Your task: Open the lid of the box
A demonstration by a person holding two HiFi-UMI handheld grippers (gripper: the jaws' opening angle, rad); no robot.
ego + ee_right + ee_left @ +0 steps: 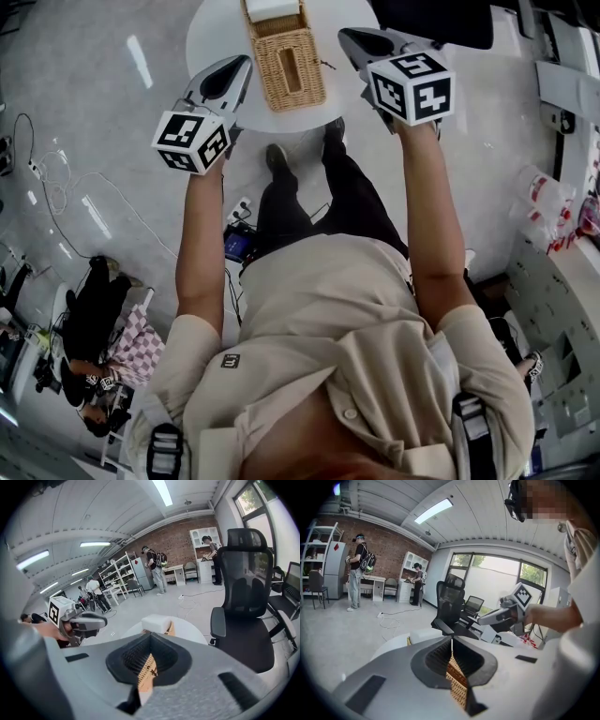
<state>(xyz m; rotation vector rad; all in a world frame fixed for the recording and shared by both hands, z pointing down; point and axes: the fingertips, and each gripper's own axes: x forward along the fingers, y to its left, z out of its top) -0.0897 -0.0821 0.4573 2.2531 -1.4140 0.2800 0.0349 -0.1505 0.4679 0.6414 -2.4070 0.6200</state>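
Standing over the round white table (214, 37), the person held a gripper in each hand, one to either side of the wicker box (286, 58). The left gripper (242, 71) pointed at the box's left side, its tip just beside the weave, though I could not tell whether it touched. The right gripper (349, 39) lay near the opposite side, a little apart from it. Both were clenched, jaws pressed together at the tips with nothing caught between them; only the wicker showed through the hollow behind the tips. The box sat on the table with its slotted lid (292, 73) down, and a white block (272, 8) lay at its far end. A black office chair (247, 597) stood just past the table.
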